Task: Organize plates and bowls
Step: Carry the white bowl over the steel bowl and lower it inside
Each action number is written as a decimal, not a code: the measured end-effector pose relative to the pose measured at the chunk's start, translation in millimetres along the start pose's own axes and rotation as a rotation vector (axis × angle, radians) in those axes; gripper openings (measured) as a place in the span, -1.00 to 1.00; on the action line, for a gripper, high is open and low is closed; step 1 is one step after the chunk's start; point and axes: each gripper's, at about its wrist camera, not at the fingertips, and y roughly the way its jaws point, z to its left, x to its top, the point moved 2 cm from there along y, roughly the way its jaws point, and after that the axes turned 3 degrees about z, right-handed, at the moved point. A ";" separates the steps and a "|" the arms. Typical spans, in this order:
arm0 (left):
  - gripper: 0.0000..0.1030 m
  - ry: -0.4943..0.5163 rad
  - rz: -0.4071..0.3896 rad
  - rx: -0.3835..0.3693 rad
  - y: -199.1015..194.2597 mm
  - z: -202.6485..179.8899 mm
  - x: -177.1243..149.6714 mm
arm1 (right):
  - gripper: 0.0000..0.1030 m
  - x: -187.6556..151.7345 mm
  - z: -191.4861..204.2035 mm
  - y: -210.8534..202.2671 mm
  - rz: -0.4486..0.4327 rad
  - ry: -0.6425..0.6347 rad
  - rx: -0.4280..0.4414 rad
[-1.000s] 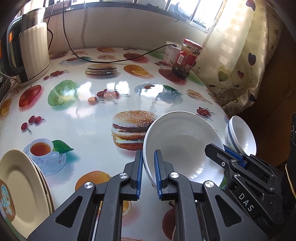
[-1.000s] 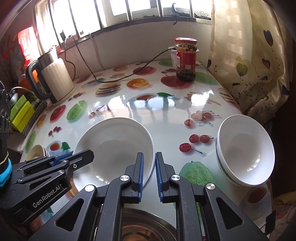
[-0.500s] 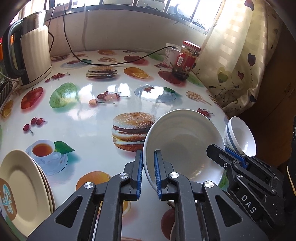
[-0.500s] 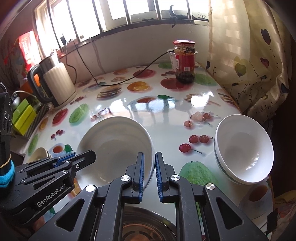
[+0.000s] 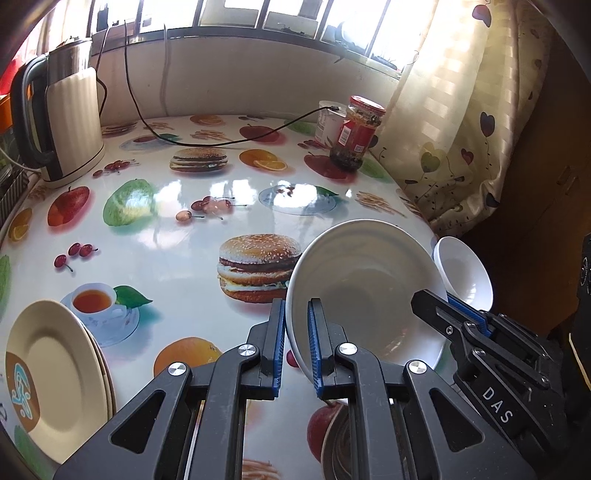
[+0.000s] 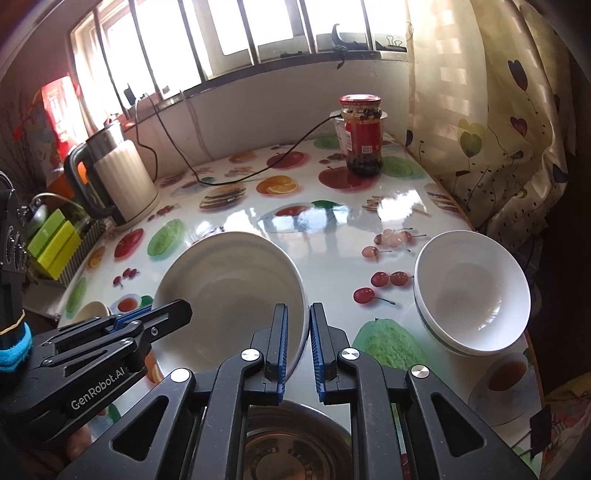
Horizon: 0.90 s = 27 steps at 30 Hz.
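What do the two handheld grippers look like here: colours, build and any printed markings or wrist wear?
Both are black, angular frames with cut-out openings, silver round pivot bolts and ribbed blue pads lining the fingers. The left gripper carries white "GenRobot.AI" lettering on its side, seen from the right wrist camera, beside a bright blue fuzzy cuff. The right gripper shows white "DAS" lettering in the left wrist view.

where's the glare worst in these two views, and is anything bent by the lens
Left wrist: window glare on the glossy tablecloth; kettle leans with the fisheye. Right wrist: blown-out window, bright patch on the cloth near the jar; edges curve and darken.
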 end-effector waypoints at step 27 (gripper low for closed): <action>-0.75 0.057 -0.016 -0.061 -45.8 -27.0 -40.0 | -0.76 -46.5 1.2 -71.8 -0.061 0.047 -0.013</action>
